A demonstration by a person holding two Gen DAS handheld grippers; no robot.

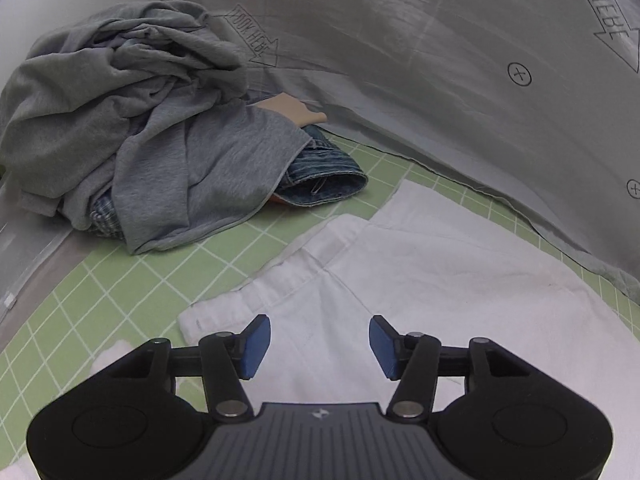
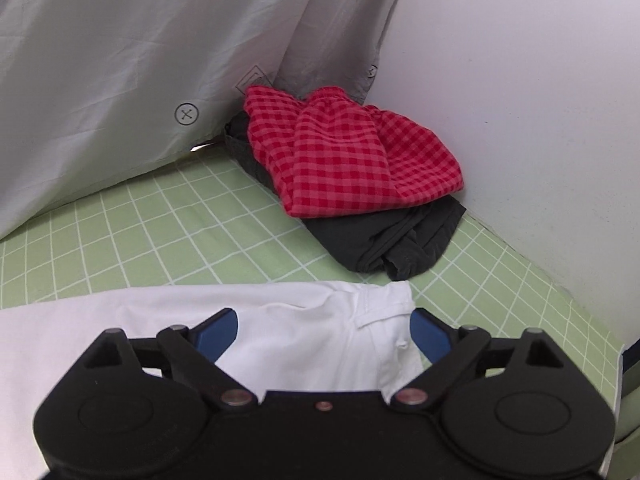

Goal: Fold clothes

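A white garment (image 1: 420, 264) lies spread flat on the green checked sheet (image 1: 120, 300). My left gripper (image 1: 319, 346) is open and empty, its blue pads (image 1: 256, 346) hovering over the garment near a seam and hem. The same white garment (image 2: 280, 320) shows in the right wrist view, with its waistband corner and belt loop on the right. My right gripper (image 2: 325, 334) is open and empty just above that waistband end.
A pile of grey clothes (image 1: 132, 128) over denim jeans (image 1: 328, 176) sits at the far left. A folded red checked garment (image 2: 344, 156) lies on a dark one (image 2: 384, 240) by the white wall (image 2: 520, 80). A grey printed curtain (image 1: 440, 60) hangs behind.
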